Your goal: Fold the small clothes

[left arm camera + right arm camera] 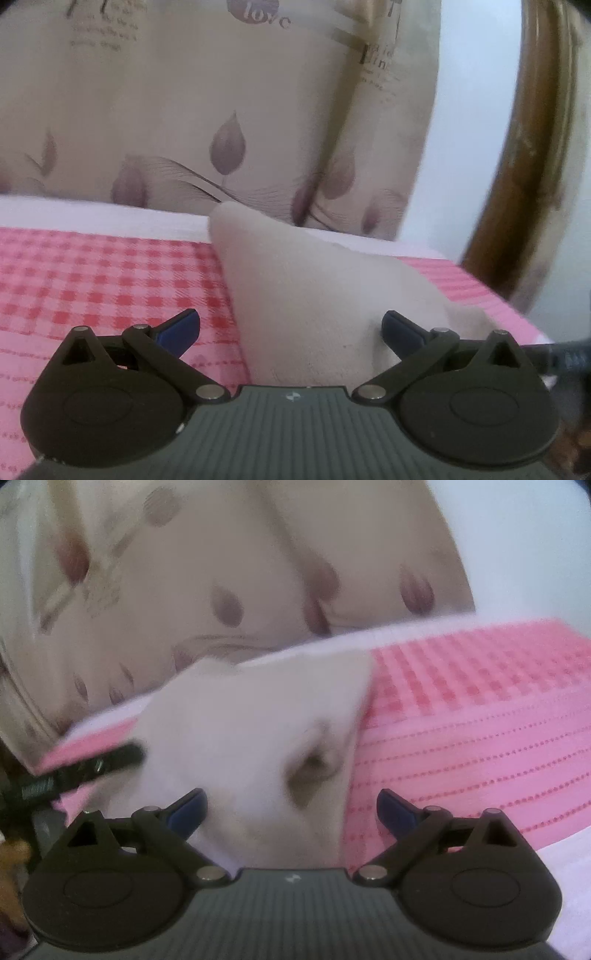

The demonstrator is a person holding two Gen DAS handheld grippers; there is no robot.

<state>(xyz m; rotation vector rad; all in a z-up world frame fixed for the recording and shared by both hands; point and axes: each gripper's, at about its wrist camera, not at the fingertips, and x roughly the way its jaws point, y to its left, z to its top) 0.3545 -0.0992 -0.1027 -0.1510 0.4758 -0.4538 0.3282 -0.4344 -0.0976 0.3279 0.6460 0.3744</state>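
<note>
A small cream-white garment (306, 295) lies on a pink checked cloth (92, 273). In the left wrist view it runs from the far edge of the cloth down between my fingers. My left gripper (290, 328) is open, its blue-tipped fingers either side of the garment's near part. In the right wrist view the garment (236, 731) shows a rumpled fold with a dark hollow. My right gripper (291, 808) is open, low over the garment's near end. The other gripper (85, 768) shows at the garment's left edge.
A beige curtain (221, 110) printed with purple leaves and text hangs behind the surface. A brown wooden frame (524, 155) stands at the right. A white edge (110, 218) borders the pink cloth at the back, and a white border (554, 878) at the near right.
</note>
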